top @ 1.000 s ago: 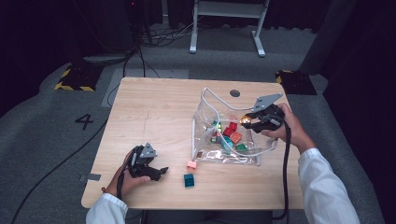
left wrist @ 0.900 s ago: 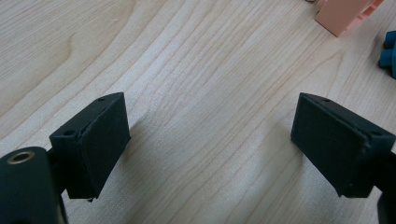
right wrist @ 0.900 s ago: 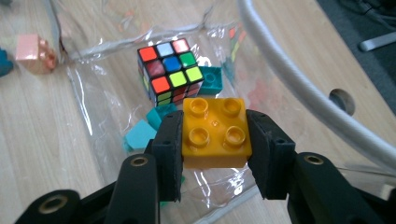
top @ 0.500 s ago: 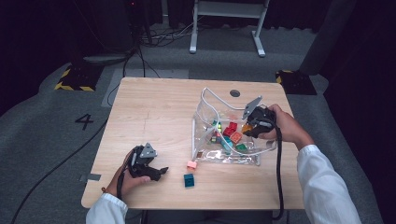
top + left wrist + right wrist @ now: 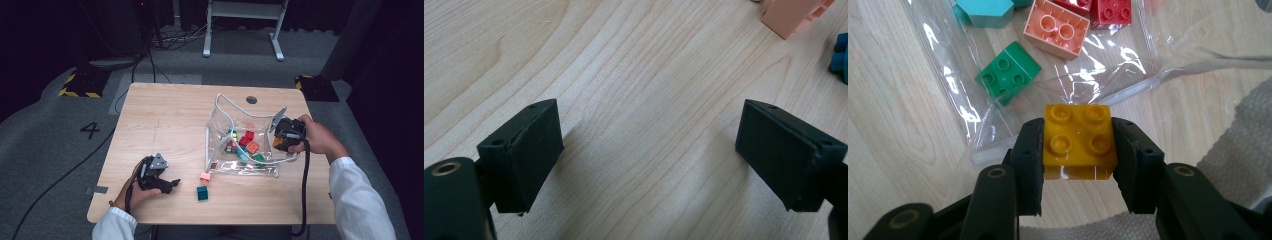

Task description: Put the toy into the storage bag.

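My right gripper (image 5: 1078, 150) is shut on a yellow four-stud brick (image 5: 1078, 140), with a pad against each of its sides. In the high view this gripper (image 5: 283, 137) hangs over the right edge of a clear plastic bag (image 5: 235, 112) that holds several coloured bricks. Below the held brick lie a green brick (image 5: 1008, 72) and a salmon brick (image 5: 1058, 32) inside the bag. My left gripper (image 5: 170, 184) rests at the table's front left. Its jaws (image 5: 649, 150) stand open over bare wood.
On the wooden table (image 5: 175, 115), between the left gripper and the bag, lie a loose pink brick (image 5: 204, 176) and a teal brick (image 5: 202, 193). Both bricks show past the left jaws, the pink brick (image 5: 796, 15) and the teal brick (image 5: 840, 55). A cable hole (image 5: 251, 99) sits near the table's far edge.
The right hand has rolled and dipped a little at the bag's right edge, still holding the yellow brick. The left gripper has stayed put.
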The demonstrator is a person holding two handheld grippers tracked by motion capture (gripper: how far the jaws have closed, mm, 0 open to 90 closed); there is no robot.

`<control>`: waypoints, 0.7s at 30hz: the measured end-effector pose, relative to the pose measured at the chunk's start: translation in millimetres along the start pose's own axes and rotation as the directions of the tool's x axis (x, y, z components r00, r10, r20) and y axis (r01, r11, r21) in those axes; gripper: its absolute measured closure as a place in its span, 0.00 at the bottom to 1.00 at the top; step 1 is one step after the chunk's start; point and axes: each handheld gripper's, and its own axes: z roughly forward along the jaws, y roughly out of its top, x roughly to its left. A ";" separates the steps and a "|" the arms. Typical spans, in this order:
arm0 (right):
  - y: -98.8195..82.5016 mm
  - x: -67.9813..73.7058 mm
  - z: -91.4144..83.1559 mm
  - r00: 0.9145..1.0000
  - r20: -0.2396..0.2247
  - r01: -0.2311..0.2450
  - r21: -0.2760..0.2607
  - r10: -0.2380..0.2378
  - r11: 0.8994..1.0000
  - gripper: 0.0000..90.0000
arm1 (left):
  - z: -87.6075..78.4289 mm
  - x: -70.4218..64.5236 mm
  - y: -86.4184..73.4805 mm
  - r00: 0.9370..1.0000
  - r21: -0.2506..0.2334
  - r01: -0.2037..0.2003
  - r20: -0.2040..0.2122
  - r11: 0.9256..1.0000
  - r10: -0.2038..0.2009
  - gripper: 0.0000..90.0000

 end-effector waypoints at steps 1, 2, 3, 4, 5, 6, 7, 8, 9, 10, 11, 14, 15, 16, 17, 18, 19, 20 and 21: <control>0.1 0.3 0.3 1.000 0.002 0.002 0.000 -0.002 1.000 0.66 | 0.0 0.0 0.0 1.000 0.000 0.000 0.002 1.000 0.000 0.13; 0.6 0.8 0.1 1.000 0.006 0.008 0.000 -0.008 1.000 0.66 | -0.1 0.0 0.0 1.000 0.002 -0.001 0.001 1.000 0.001 0.13; 0.9 1.1 -0.5 1.000 0.009 0.009 -0.002 -0.009 1.000 0.66 | -0.1 0.1 0.0 1.000 0.002 -0.002 0.000 1.000 0.002 0.13; 1.3 1.6 -0.9 1.000 0.012 0.004 -0.006 -0.004 1.000 0.66 | -0.1 0.1 0.0 1.000 0.001 -0.002 0.000 1.000 0.002 0.13; 1.3 1.7 -0.9 1.000 0.016 0.007 -0.019 -0.007 1.000 0.65 | -0.1 0.2 0.0 1.000 0.002 -0.003 0.000 1.000 0.003 0.13; 1.2 2.9 -1.7 1.000 0.013 -0.008 -0.019 0.008 1.000 0.65 | -0.1 0.4 0.1 1.000 0.001 -0.005 -0.002 1.000 0.005 0.13; 1.1 3.1 -1.8 1.000 0.013 -0.009 -0.025 0.009 1.000 0.62 | -0.1 0.3 0.1 1.000 0.002 -0.004 -0.001 1.000 0.004 0.13; 0.8 3.5 -2.2 1.000 0.015 -0.015 -0.037 0.016 0.999 0.62 | -0.1 0.1 0.0 1.000 0.001 -0.002 0.000 1.000 0.002 0.13; 0.3 3.8 -2.5 1.000 0.017 -0.017 -0.051 0.018 0.999 0.62 | -0.1 0.2 0.1 1.000 0.001 -0.003 -0.002 1.000 0.003 0.13; -0.5 4.3 -3.5 1.000 0.012 -0.018 -0.067 0.019 0.998 0.61 | -0.1 0.1 0.0 1.000 0.002 -0.002 0.000 1.000 0.002 0.13; -1.0 4.2 -4.1 1.000 0.012 -0.014 -0.087 0.016 0.996 0.60 | -0.1 0.0 0.0 1.000 0.002 -0.001 0.001 1.000 0.001 0.13; -4.9 5.4 -9.5 0.999 0.006 -0.034 -0.157 0.036 0.987 0.58 | -0.1 0.3 0.1 1.000 0.002 -0.004 -0.001 1.000 0.004 0.13; -6.5 6.1 -11.8 0.999 0.003 -0.041 -0.185 0.042 0.982 0.57 | -0.1 0.1 0.0 1.000 0.002 -0.001 0.000 1.000 0.001 0.13; -8.6 6.6 -14.4 0.999 -0.002 -0.048 -0.219 0.049 0.975 0.57 | -0.1 0.2 0.0 1.000 0.001 -0.002 -0.001 1.000 0.002 0.13; -12.0 6.3 -18.2 0.999 -0.008 -0.050 -0.257 0.050 0.965 0.55 | -0.1 0.4 0.1 1.000 0.001 -0.006 -0.003 1.000 0.006 0.13; -14.2 6.9 -19.9 0.997 -0.016 -0.072 -0.286 0.070 0.955 0.54 | -0.1 0.4 0.1 1.000 0.001 -0.005 -0.002 1.000 0.005 0.13; -17.4 6.6 -22.3 0.996 -0.011 -0.087 -0.318 0.088 0.944 0.52 | -0.1 0.3 0.1 1.000 0.001 -0.004 -0.002 1.000 0.004 0.13; -19.9 6.3 -24.4 0.995 -0.005 -0.099 -0.337 0.103 0.936 0.51 | -0.1 0.2 0.0 1.000 0.002 -0.003 -0.001 1.000 0.003 0.13; -24.2 6.1 -28.5 0.993 -0.002 -0.107 -0.364 0.114 0.925 0.49 | -0.1 0.2 0.0 1.000 0.003 -0.003 0.000 1.000 0.003 0.13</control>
